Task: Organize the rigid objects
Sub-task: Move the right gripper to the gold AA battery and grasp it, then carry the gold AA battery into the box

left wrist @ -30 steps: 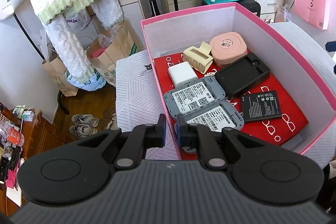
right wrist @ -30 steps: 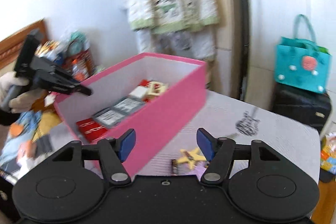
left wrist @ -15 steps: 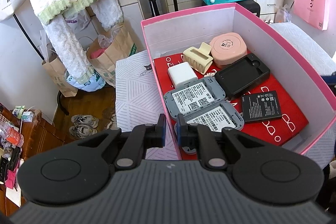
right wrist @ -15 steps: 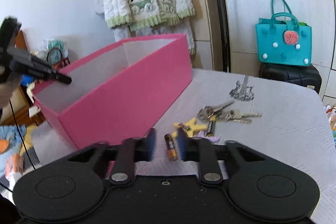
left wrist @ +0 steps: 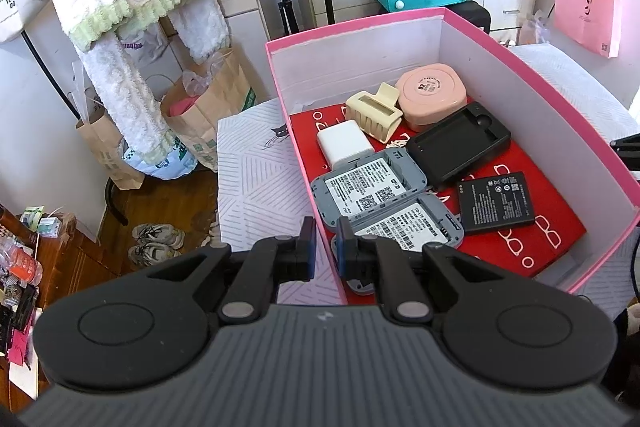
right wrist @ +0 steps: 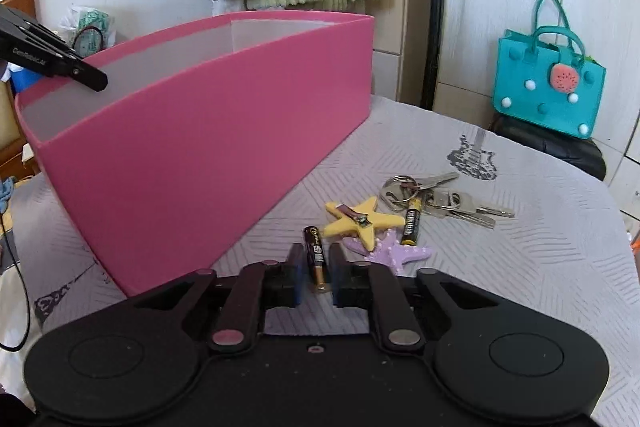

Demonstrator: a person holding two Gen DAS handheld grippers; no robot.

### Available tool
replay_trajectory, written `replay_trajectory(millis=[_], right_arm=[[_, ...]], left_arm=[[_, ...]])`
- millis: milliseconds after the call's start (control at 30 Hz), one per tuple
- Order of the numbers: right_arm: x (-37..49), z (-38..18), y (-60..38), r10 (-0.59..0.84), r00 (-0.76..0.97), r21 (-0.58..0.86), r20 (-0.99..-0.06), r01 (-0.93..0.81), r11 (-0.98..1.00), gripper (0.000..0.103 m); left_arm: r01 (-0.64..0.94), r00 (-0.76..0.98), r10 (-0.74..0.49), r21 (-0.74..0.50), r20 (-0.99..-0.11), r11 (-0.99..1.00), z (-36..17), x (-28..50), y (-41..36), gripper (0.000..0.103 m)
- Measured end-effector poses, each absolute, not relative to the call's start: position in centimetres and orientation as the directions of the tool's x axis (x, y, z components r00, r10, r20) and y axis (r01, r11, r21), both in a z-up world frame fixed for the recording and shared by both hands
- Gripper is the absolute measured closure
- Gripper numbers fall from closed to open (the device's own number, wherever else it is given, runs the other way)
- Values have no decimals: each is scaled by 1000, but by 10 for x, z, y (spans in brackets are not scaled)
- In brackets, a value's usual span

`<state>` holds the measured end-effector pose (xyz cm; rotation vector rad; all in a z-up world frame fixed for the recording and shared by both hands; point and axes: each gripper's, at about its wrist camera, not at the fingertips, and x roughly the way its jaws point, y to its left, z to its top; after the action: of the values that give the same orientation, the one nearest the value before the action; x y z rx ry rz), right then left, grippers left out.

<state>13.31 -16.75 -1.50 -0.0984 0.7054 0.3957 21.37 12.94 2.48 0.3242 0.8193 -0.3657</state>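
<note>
While the right gripper (right wrist: 316, 277) has just been closing, its jaws stand narrow around a black-and-gold AA battery (right wrist: 315, 256) lying on the grey patterned tablecloth (right wrist: 520, 267); contact unclear. Just beyond: yellow star clip (right wrist: 362, 221), second battery (right wrist: 411, 221), keys (right wrist: 440, 197). Left gripper (left wrist: 324, 255), shut and empty, hovers over the pink cardboard box's (left wrist: 560, 115) near corner.

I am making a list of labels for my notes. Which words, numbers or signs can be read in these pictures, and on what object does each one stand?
"02": lid of the pink round case in the pink box.
"CE": black flat battery.
Printed text and QR codes on the two grey devices: too small to read.
Brand on the battery between the right gripper pads: blurred.
Pink bag logo: unreadable.
</note>
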Motion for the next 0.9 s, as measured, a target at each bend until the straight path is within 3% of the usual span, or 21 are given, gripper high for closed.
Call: replay_trajectory(millis=[233, 533, 733, 900], right_arm=[[126, -6, -175, 326, 683, 69, -654, -375, 924, 92], [118, 37, -193, 381, 707, 139, -595, -377, 916, 92], [133, 83, -188, 507, 673, 208, -539, -477, 854, 92], [159, 104, -157, 639, 541, 292, -546, -593, 751, 92]], left_arm=[[438, 628, -192, 139, -754, 888, 24, 213, 130, 93], [439, 629, -192, 140, -754, 888, 24, 213, 130, 93], [444, 628, -190, 147, -755, 884, 25, 214, 128, 93], [445, 628, -189, 149, -754, 883, 25, 213, 128, 93]])
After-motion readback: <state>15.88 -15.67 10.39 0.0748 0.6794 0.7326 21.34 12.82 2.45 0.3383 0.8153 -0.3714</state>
